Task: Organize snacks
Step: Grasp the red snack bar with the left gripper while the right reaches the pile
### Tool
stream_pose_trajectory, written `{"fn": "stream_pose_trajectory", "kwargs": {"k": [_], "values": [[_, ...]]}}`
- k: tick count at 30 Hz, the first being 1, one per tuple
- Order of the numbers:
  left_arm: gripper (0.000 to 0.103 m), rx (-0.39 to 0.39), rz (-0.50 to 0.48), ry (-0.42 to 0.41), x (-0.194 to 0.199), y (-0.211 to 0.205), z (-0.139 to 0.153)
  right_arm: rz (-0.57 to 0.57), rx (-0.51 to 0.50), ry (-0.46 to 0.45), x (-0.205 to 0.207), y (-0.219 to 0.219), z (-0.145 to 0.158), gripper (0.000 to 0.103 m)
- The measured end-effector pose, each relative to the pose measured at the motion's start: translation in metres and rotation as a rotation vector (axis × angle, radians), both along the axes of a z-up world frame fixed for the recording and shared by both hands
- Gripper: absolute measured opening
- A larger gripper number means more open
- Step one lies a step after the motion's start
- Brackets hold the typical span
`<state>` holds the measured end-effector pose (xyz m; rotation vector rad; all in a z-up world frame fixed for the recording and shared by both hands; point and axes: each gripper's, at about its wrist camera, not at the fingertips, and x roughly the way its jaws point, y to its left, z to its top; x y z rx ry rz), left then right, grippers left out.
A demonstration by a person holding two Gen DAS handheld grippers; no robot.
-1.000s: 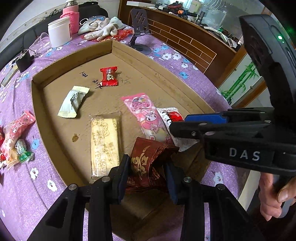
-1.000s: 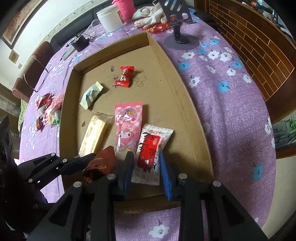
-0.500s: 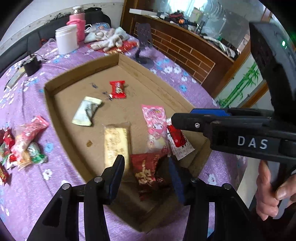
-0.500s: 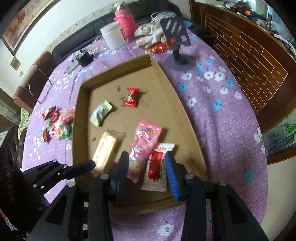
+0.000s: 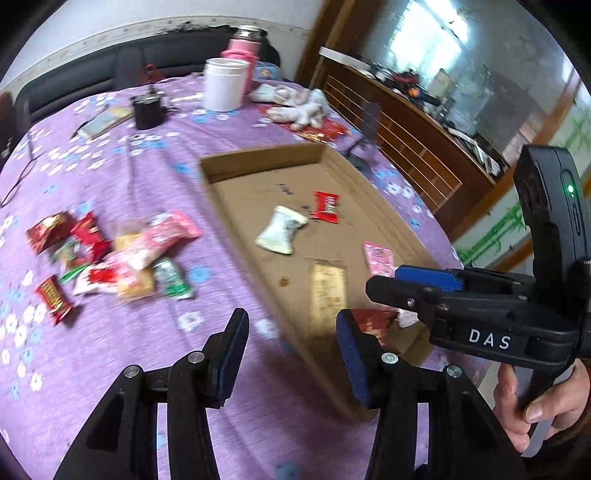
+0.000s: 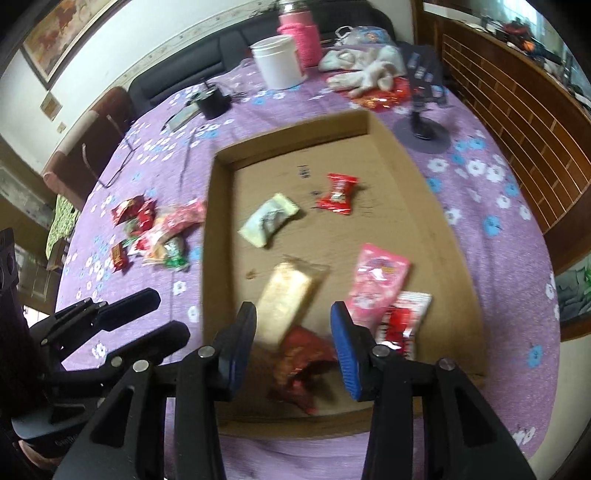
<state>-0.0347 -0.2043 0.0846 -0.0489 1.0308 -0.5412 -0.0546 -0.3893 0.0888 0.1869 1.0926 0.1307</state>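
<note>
While both my grippers hang above it, the table [image 6: 491, 206] under its purple flowered cloth carries everything. Next down in size: shallow cardboard tray [image 6: 458, 258], open top, lying flat on the cloth.

Left gripper [image 5: 291, 354]: fingers have just been opening, now part-way apart, nothing between them; they sit over bare cloth just beside the tray's near-left wall. Right gripper [image 6: 293, 347]: fingers have just been opening too, moderate gap, pads pressing on nothing; the dark red crinkled packet [image 6: 303, 358] lies on the tray floor below that gap. Motion blur in both views.

Inside the tray, near end: beige wafer bar [image 6: 286, 299], pink cartoon packet [image 6: 376, 284], white-and-red packet [image 6: 400, 321] touching the pink one. Far end: pale green-white wrapper [image 6: 267, 219] and small red candy [image 6: 338, 194], close together.

Loose pile of snacks [image 5: 110, 258] on the cloth left of the tray, well apart from its wall.

Back of table: white tub [image 6: 280, 61], pink bottle [image 6: 299, 31], gloves [image 6: 364, 68], phone stand [image 6: 423, 107].
</note>
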Motion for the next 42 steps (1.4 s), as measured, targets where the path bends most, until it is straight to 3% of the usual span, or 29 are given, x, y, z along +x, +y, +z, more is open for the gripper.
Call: {"fn": "stream_pose_trajectory", "kwargs": {"k": [4, 12, 19, 23, 29, 36, 39, 42], "values": [[0.052, -0.015, 0.062, 0.01, 0.0, 0.029, -0.002, 0.054, -0.013, 0.002, 0.002, 0.027, 0.001, 0.043], [0.052, -0.04, 0.199, 0.039, 0.001, 0.086, -0.012, 0.153, -0.045, 0.006, 0.004, 0.075, -0.002, 0.056], [0.052, -0.056, 0.353, 0.069, 0.012, 0.146, -0.017, 0.226, -0.052, 0.003, 0.007, 0.109, -0.005, 0.056], [0.052, -0.082, 0.47, 0.113, 0.029, 0.18, -0.024, 0.248, -0.06, -0.004, 0.007, 0.115, -0.007, 0.057], [0.052, -0.097, 0.552, 0.178, 0.064, 0.192, -0.04, 0.228, -0.066, -0.023, 0.005, 0.099, -0.004, 0.057], [0.048, 0.008, 0.576, 0.205, 0.097, 0.184, -0.063, 0.185, -0.056, -0.037, 0.003, 0.071, -0.001, 0.057], [0.034, 0.089, 0.556, 0.152, 0.103, 0.179, -0.066, 0.176, -0.036, -0.041, 0.005, 0.063, 0.001, 0.057], [0.023, 0.12, 0.537, 0.121, 0.102, 0.179, -0.066, 0.175, -0.023, -0.04, 0.011, 0.063, 0.003, 0.057]]}}
